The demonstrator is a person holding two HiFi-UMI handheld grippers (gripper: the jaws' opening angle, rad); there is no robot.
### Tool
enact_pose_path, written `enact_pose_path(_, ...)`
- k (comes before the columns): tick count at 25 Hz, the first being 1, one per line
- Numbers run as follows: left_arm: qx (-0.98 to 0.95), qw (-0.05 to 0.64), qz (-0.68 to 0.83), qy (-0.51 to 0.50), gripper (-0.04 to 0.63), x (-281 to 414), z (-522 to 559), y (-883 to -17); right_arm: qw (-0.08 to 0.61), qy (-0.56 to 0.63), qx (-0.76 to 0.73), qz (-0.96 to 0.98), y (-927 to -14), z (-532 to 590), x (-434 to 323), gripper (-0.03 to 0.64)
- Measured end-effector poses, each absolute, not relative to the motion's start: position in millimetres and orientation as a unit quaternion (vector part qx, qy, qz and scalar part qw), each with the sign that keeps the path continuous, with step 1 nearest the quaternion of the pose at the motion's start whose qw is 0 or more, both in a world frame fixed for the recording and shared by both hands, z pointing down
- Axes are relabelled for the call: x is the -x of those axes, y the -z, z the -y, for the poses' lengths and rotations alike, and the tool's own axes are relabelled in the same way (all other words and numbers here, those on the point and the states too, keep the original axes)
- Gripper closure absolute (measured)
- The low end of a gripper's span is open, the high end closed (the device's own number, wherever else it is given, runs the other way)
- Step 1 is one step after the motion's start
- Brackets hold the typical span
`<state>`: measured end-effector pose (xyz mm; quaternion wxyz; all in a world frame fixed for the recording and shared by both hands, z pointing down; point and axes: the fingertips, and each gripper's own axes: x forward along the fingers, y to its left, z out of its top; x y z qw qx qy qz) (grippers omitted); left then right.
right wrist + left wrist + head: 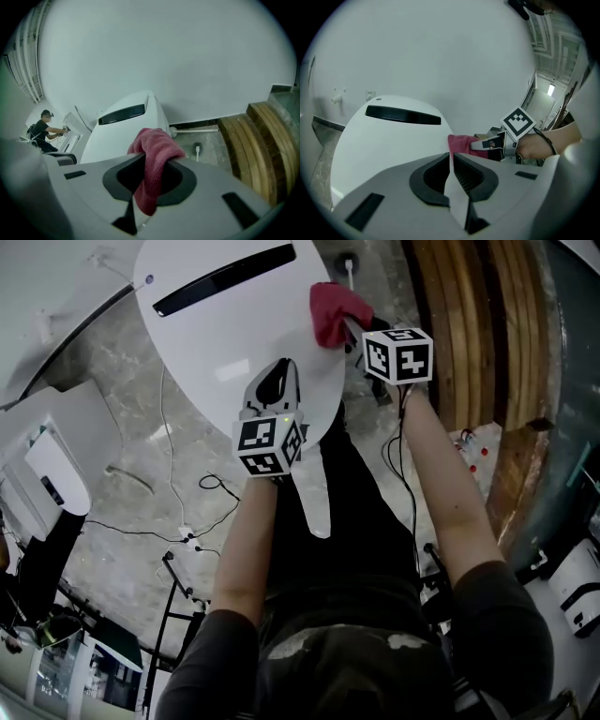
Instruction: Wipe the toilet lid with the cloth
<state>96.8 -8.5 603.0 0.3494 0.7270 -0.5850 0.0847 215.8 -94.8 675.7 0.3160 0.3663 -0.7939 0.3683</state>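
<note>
The white toilet lid [220, 324] [384, 140] [117, 133] is closed, with a dark slot near its back. My right gripper [349, 332] is shut on a red cloth [333, 310] [152, 164] [461, 144] and holds it at the lid's right edge, bunched and hanging through the jaws. My left gripper [274, 381] [451, 161] is shut with nothing between its jaws and hovers over the lid's front part. In the left gripper view the right gripper [480, 145] reaches in from the right beside the cloth.
Stone floor with black cables [211, 517] lies left of the toilet. A curved wooden platform [492, 334] [255, 150] stands at the right. White machines [52, 465] stand at the left. A person [44, 131] works in the far background. A pipe [199, 131] runs along the wall.
</note>
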Motion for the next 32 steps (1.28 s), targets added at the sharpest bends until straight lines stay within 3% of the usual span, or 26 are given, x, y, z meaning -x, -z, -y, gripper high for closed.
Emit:
enact_pose_path(5,-0.734,0.343,0.58,-0.08,0.563,-76.4,-9.3,-597.6,0.292,-0.389,-0.373,0.79,-660.8,76.5,-187.3,0.561)
enact_pose_path(14,-0.724,0.32,0.603,-0.102,0.563,52.6,-46.0,-585.6,0.269,-0.383,-0.307,0.829,-620.9,-1.1,-24.8,0.561)
enact_pose_path(21,-0.689,0.33,0.636,-0.111,0.563,144.3,-83.3,-600.8,0.294,-0.387,-0.229,0.843,-633.2,-75.1,82.7,0.561)
enact_pose_path(25,-0.676,0.343,0.642,-0.112,0.563,156.0,-100.9,-613.5,0.327,-0.384,-0.208,0.838,-658.2,-97.9,90.0,0.561)
enact_pose_path(32,-0.684,0.356,0.626,-0.12,0.563,109.1,-110.4,-625.6,0.337,-0.392,-0.241,0.821,-673.9,-87.1,21.9,0.561)
